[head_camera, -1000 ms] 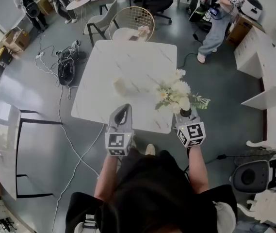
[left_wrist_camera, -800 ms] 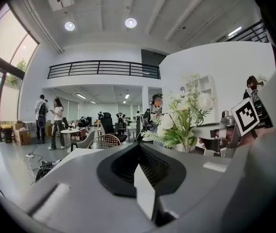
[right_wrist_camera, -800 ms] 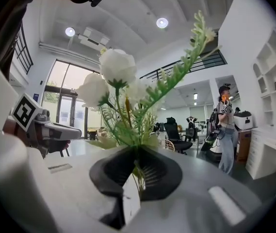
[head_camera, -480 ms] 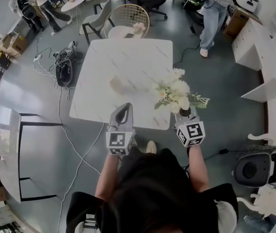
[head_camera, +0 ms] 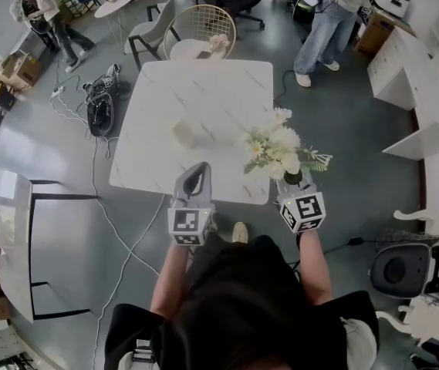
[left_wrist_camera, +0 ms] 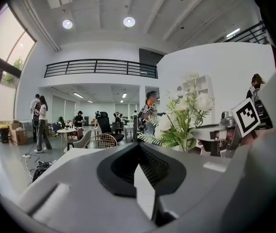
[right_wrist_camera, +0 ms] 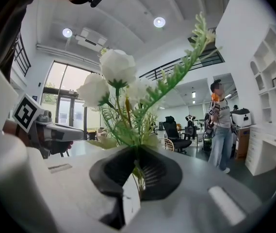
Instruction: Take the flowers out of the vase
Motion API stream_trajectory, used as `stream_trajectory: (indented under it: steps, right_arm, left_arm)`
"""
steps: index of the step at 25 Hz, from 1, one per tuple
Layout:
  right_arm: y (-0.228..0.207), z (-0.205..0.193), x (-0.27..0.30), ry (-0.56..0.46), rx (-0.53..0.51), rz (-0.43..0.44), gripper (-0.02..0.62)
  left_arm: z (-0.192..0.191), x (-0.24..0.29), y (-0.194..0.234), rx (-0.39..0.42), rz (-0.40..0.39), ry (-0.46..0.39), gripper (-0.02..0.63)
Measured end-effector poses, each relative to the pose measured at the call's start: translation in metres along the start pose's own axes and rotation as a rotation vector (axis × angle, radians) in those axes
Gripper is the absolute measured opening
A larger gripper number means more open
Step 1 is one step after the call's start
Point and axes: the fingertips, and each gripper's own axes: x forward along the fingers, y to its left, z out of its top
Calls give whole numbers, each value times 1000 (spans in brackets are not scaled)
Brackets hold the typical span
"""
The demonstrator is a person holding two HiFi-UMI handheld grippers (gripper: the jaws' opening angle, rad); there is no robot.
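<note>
right gripper (head_camera: 292, 180): jaws pinched tight on the stems of the flowers (head_camera: 279, 148)
flowers: white bunch with green fern, up over the table's (head_camera: 219, 91) near right corner
left gripper (head_camera: 196, 174): jaws closed together, nothing in them, at the near edge
vase (head_camera: 182, 134): small cream one, mid-table, well apart from the flowers

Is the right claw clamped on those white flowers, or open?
Shut on them: in the right gripper view, the right claw pinches the flowers by their green stems.
</note>
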Motion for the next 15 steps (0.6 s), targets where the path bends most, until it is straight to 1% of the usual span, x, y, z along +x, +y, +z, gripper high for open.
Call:
stream_trajectory:
  steps: [15]
  right_arm:
    - [0,1,1,-11,3,5,28]
  left_arm:
    - [-4,3,-1,2,-4,6,8]
